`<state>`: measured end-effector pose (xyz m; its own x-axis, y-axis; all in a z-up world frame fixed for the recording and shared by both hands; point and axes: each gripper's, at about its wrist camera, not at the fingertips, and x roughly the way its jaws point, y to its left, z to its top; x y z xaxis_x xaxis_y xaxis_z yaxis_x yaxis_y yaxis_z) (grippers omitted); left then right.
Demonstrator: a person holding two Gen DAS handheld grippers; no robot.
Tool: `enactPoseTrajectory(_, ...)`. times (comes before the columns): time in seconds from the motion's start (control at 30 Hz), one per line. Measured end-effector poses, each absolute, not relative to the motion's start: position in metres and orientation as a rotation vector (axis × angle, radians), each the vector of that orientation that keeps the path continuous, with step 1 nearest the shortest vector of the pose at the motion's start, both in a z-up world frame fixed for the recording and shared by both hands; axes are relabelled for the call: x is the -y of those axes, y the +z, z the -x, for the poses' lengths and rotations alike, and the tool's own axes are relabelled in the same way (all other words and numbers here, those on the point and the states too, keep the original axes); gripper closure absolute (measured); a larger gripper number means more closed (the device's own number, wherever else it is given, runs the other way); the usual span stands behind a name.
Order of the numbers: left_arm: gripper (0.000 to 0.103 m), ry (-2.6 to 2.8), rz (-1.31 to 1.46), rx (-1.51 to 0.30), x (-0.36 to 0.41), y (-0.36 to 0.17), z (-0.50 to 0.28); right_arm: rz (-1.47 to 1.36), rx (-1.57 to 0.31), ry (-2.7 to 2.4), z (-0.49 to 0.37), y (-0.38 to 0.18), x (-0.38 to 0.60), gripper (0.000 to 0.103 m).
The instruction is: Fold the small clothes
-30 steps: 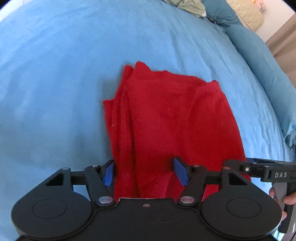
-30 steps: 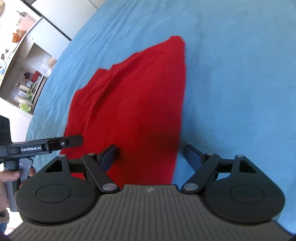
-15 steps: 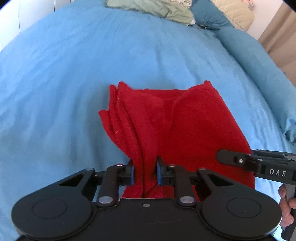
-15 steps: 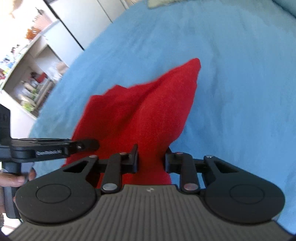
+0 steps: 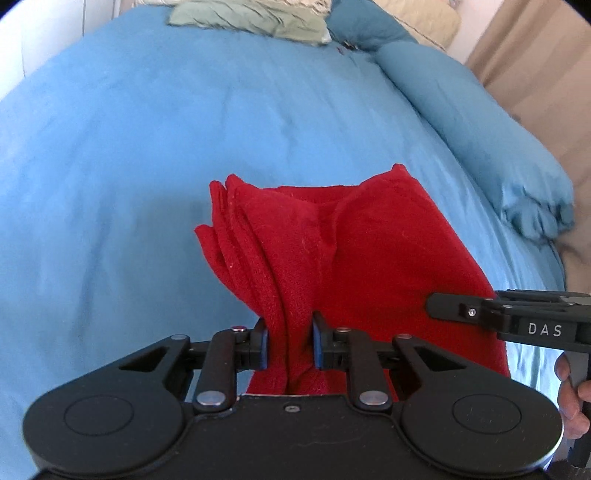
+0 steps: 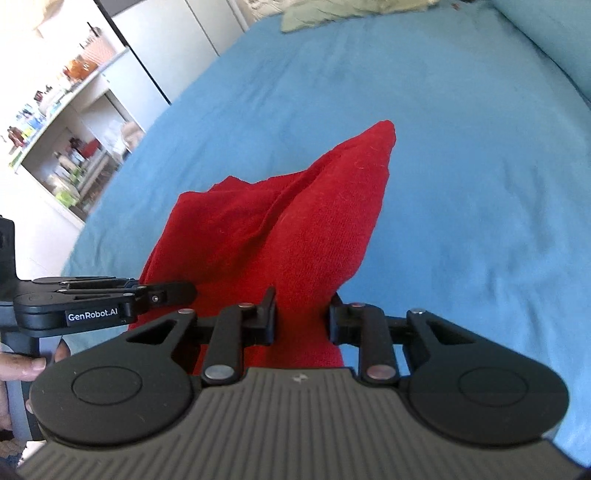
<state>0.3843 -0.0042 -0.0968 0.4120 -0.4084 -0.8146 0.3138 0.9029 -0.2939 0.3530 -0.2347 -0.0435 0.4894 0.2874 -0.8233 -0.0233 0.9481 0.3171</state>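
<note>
A red knit garment lies partly folded on the blue bed cover. My left gripper is shut on the garment's near left edge, with layered folds bunched between the blue pads. My right gripper is shut on the garment's near right edge. The near edge is lifted off the bed while the far end rests on the cover. Each gripper shows in the other's view: the right one in the left wrist view, the left one in the right wrist view.
A green-grey cloth and pillows lie at the bed's far end. A rolled blue duvet runs along the right side. Shelves with clutter and a white cabinet stand left of the bed.
Both grippers closed on the garment's near edge, from open a second ago. Since then they have lifted it, and the cloth bunches and rises toward the cameras.
</note>
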Motion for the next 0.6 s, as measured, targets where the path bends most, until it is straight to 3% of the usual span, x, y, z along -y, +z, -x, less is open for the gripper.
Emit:
enactPoseTrajectory(0.27, 0.079, -0.423, 0.029, -1.051, 0.040, -0.147, -0.343, -0.304, -1.017, 0.149, -0.303, -0.123, 0.266, 0.061)
enactPoseTrajectory(0.4, 0.076, -0.412, 0.008, -1.036, 0.042, -0.147, -0.341, -0.370, -0.992, 0.149, -0.301, -0.133, 0.273, 0.057)
enactPoseTrajectory(0.5, 0.062, -0.382, -0.025, -1.031, 0.047, -0.142, -0.334, -0.341, -0.993, 0.157, -0.298, -0.124, 0.274, 0.044)
enactPoseTrajectory(0.57, 0.039, -0.347, -0.038, -1.001, 0.044, -0.137, -0.328, -0.327, -0.965, 0.159, -0.292, -0.111, 0.281, 0.023)
enactPoseTrajectory(0.6, 0.023, -0.327, -0.041, -0.984, 0.041, -0.133, -0.326, -0.317, -0.946, 0.148, -0.289, -0.105, 0.283, 0.008)
